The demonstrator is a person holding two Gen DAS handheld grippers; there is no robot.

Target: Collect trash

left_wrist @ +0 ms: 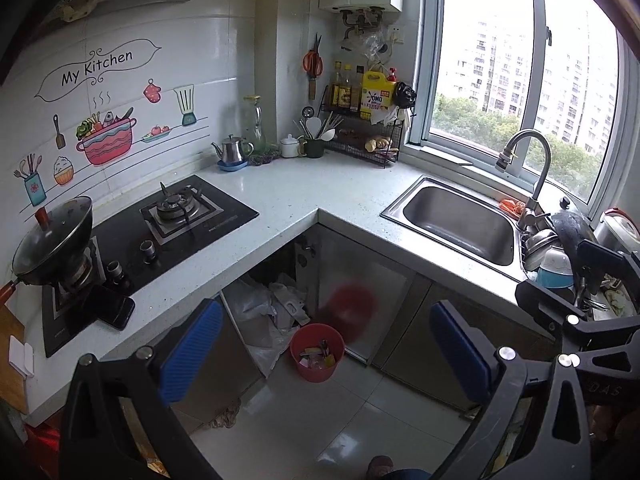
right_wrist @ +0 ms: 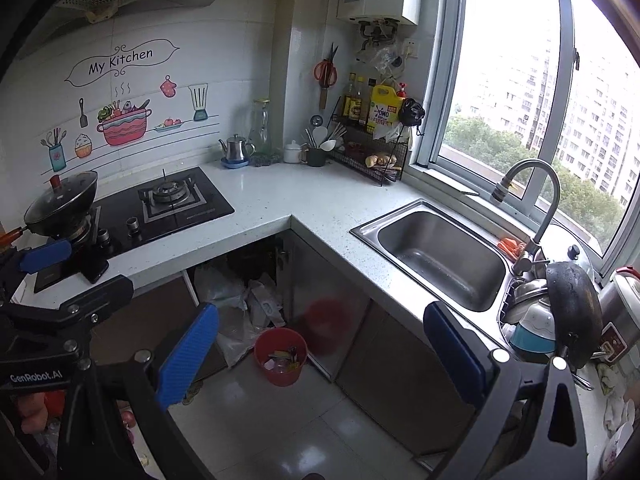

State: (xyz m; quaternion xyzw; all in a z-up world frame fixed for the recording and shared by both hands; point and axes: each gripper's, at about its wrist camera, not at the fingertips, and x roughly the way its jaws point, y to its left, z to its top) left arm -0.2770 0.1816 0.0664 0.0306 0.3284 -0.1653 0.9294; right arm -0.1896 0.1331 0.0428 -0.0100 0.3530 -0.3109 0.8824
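A red trash bin (left_wrist: 317,354) (right_wrist: 281,356) stands on the tiled floor in the corner under the L-shaped counter, with several scraps inside. Crumpled white plastic bags (left_wrist: 264,312) (right_wrist: 240,304) lie in the open cabinet space behind it. My left gripper (left_wrist: 325,320) hangs open high above the floor, and the bin shows between its blue pads (left_wrist: 192,348). My right gripper (right_wrist: 320,312) is open too and holds nothing. It frames the bin a little left of centre. Each gripper's black frame shows at the edge of the other's view.
A gas hob (left_wrist: 180,210) with a lidded wok (left_wrist: 52,240) sits on the left counter, and a dark phone (left_wrist: 118,310) lies at the edge. On the right are the steel sink (right_wrist: 440,256), a faucet (right_wrist: 536,200) and a rack of dishes (right_wrist: 552,312). A bottle rack (left_wrist: 368,120) fills the corner.
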